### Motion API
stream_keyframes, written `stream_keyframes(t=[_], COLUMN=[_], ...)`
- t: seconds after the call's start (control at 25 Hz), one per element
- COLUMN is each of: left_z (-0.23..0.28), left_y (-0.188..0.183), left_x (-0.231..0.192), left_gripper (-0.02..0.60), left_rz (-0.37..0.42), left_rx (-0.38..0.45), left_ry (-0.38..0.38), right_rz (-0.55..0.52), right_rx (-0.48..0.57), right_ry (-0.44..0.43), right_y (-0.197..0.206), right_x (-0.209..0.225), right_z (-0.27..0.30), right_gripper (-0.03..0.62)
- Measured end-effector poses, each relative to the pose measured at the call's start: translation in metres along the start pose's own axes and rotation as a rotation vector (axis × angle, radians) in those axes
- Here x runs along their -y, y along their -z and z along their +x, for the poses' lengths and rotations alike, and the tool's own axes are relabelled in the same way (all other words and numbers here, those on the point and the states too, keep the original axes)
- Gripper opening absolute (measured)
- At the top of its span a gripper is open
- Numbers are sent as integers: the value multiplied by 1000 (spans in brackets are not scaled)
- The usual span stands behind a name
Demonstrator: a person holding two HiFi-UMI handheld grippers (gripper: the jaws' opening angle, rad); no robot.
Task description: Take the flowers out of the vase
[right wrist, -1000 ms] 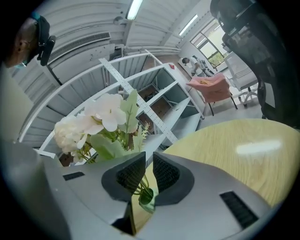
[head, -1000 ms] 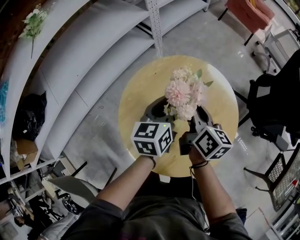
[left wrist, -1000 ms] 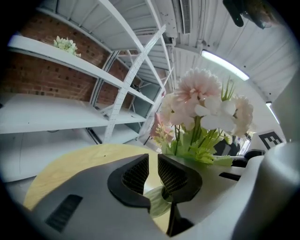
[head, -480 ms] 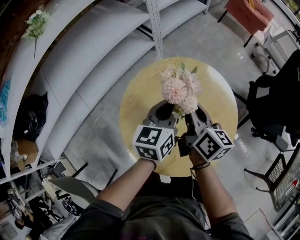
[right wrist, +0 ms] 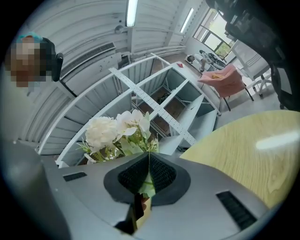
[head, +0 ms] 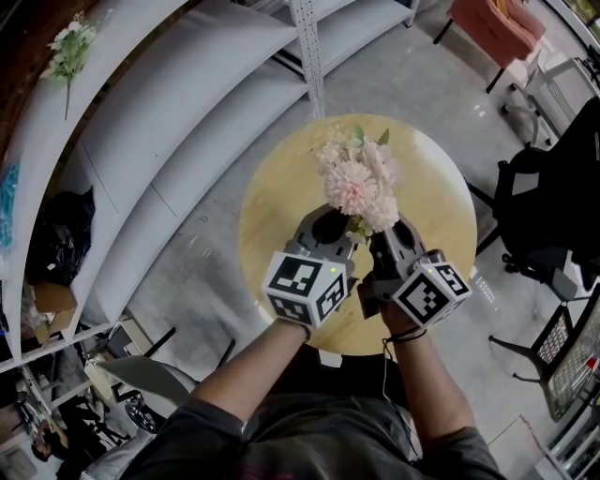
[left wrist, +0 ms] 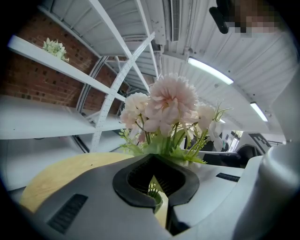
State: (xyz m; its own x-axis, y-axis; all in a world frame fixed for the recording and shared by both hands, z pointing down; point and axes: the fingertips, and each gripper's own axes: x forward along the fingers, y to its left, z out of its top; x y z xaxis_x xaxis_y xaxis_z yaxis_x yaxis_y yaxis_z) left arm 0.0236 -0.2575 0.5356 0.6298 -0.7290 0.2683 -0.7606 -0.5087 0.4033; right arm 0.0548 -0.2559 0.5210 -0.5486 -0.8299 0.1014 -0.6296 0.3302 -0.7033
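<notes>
A bunch of pale pink flowers [head: 361,178] stands over the round wooden table [head: 272,216]. My right gripper [head: 389,232] is shut on its green stems, and a leaf shows pinched between the dark pads [right wrist: 159,176] below the flowers [right wrist: 117,131]. My left gripper [head: 326,223] sits just left of the bunch, its jaws closed around a small greenish rim with a sprig in it, which looks like the vase mouth [left wrist: 157,197]. The rest of the vase is hidden under the jaws. The flowers [left wrist: 168,108] rise just past the left gripper [left wrist: 152,157].
White curved shelving [head: 187,112] runs along the left, with another flower sprig [head: 67,47] on it. A black office chair [head: 544,206] stands to the right of the table, a pink chair [head: 497,28] beyond it. A black bag [head: 61,230] lies at far left.
The bunch of flowers has moved up and away from me with the right gripper holding it. The left gripper has stayed almost still.
</notes>
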Motion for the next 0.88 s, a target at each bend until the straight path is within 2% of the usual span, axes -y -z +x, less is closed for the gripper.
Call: stream_keyframes(t=[0.32, 0.88], left_z=[-8, -32], left_y=[-16, -71], left_x=[15, 42], left_gripper=[8, 8], left_rz=[38, 95], left_rx=[33, 115], left_ry=[23, 28], right_rz=[-7, -42], right_rx=[49, 120], right_ry=[-28, -96], right_y=[-16, -56], right_x=[-15, -65], right_z=[-9, -19], right_gripper=[15, 15])
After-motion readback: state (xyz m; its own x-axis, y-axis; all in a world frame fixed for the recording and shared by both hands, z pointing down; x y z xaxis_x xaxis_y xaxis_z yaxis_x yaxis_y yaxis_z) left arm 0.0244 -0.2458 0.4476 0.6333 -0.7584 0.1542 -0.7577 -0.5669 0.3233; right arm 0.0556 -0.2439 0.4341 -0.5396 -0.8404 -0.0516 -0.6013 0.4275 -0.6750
